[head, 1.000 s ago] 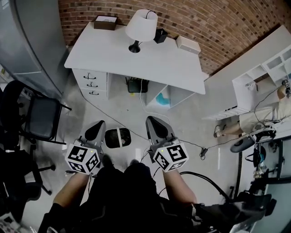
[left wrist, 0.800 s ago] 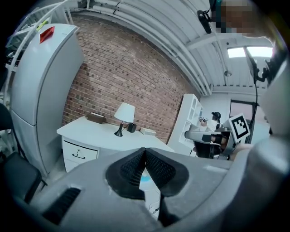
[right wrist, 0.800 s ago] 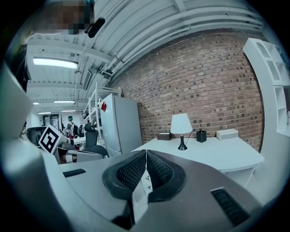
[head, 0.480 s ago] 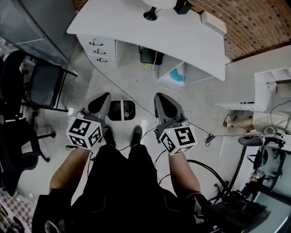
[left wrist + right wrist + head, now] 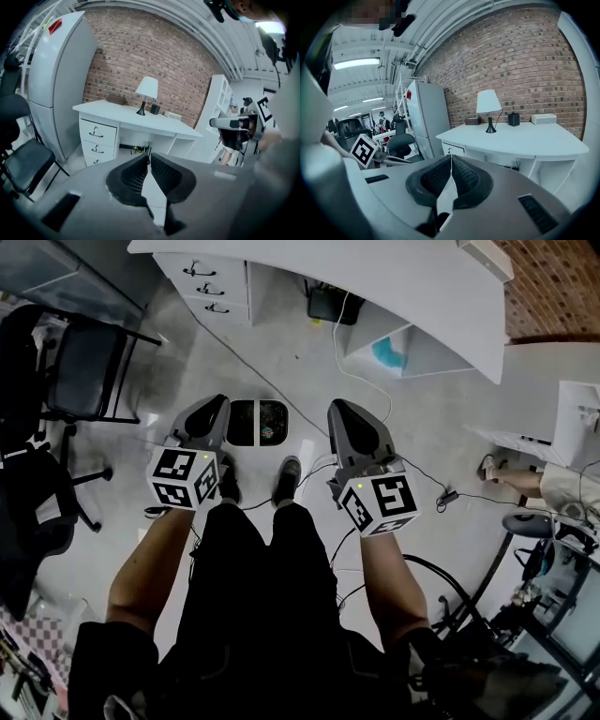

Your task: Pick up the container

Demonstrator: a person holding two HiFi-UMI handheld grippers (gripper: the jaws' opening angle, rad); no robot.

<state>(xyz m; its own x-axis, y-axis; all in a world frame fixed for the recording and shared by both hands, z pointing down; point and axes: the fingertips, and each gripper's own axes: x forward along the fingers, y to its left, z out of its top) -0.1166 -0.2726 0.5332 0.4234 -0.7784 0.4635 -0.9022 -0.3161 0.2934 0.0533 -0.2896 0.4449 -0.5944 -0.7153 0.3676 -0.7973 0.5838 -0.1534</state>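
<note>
The container (image 5: pixel 258 423) is a dark, rounded box with a pale band across its middle. It sits on the grey floor just beyond the person's shoes (image 5: pixel 286 481). In the head view my left gripper (image 5: pixel 214 407) hangs just left of it and my right gripper (image 5: pixel 339 411) a little further off on its right, both apart from it. The left gripper (image 5: pixel 149 152) is shut with nothing between the pads, though its jaws have just eased apart by a hair. My right gripper (image 5: pixel 451 157) is shut and empty. Neither gripper view shows the container.
A white desk (image 5: pixel 422 287) with drawers (image 5: pixel 211 282) stands ahead, bearing a lamp (image 5: pixel 147 89). A black chair (image 5: pixel 80 381) is at left and a grey fridge (image 5: pixel 61 79) beyond it. Cables (image 5: pixel 422 488) run over the floor. Another person (image 5: pixel 562 488) sits at the right edge.
Both grippers have sunk toward the floor, and the view has tipped down. The desk has slid to the top edge, and the container now lies between the two gripper tips.
</note>
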